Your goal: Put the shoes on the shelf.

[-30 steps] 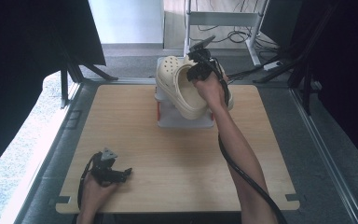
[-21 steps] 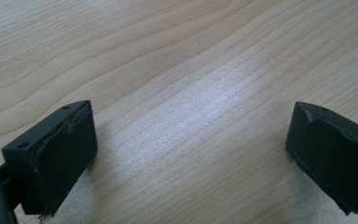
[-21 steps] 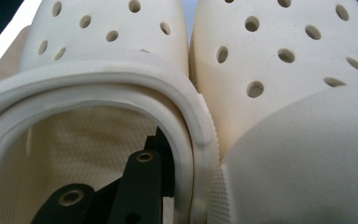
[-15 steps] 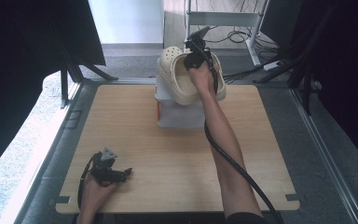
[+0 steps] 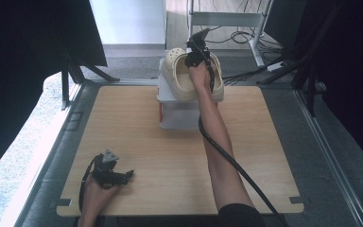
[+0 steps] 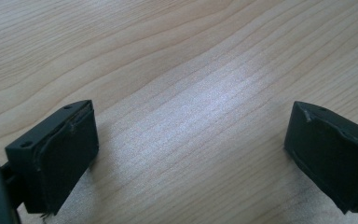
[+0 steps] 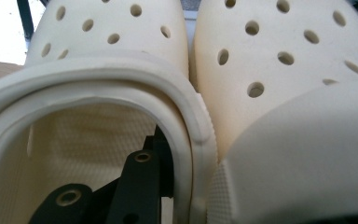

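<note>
My right hand-held gripper (image 5: pixel 194 53) is clamped on the touching inner walls of two cream perforated clogs (image 5: pixel 185 78), one jaw inside the left clog (image 7: pixel 88 140) and the other hidden beyond the right clog (image 7: pixel 284 93). The pair sits on a white box (image 5: pixel 177 113) at twelve o'clock on the tabletop (image 5: pixel 137 137). My left hand-held gripper (image 5: pixel 123 175) rests at seven o'clock, jaws wide apart over bare wood.
</note>
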Demonstrator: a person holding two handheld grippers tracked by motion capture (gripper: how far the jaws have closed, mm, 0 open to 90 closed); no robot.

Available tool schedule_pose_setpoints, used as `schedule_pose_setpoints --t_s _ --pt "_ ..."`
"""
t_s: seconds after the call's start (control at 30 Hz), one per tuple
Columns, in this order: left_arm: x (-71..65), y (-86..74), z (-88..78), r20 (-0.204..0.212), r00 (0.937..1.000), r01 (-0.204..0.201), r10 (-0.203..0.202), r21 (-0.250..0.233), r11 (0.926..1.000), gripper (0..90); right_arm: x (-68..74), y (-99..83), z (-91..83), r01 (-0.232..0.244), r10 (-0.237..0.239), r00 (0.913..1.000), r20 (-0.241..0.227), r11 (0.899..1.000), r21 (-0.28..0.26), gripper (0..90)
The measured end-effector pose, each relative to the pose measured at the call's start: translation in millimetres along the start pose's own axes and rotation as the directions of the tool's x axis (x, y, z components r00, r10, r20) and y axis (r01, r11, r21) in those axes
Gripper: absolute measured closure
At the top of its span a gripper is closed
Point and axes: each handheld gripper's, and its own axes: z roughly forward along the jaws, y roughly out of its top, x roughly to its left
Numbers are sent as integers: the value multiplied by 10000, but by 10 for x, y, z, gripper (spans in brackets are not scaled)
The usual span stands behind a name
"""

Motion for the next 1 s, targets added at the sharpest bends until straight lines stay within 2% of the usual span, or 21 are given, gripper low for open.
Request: schedule_pose_setpoints --t_s 0.2,0.37,0.47,0.67,0.8,0.83,1.0 --pt "-1 0 0 2 10000 -3 3 2 10000 25 -24 -31 -5 213 -217 9996 -162 9995 -232 650" --pt "0 0 -1 7 10000 -6 6 13 10000 26 -71 -56 -61 612 -664 9948 -776 9958 -683 454" --pt "-1 0 0 -5 10000 -2 2 -3 10000 25 -92 -59 -122 881 -968 9905 -975 9921 -898 381" --pt "-1 0 0 -4 10000 -4 4 -2 10000 26 -132 -125 -253 1148 -1326 9761 -1722 9873 -1099 286" --pt "-1 0 0 -4 10000 -6 6 -2 10000 26 -157 -193 -301 1295 -1519 9673 -2029 9843 -1196 236" --pt "-1 0 0 -2 10000 -7 7 1 10000 26 -166 -216 -313 1450 -1693 9624 -2125 9815 -1251 226" --pt "-1 0 0 -6 10000 -7 7 0 10000 26 -196 -311 -369 1854 -2143 9481 -2350 9727 -1393 177"
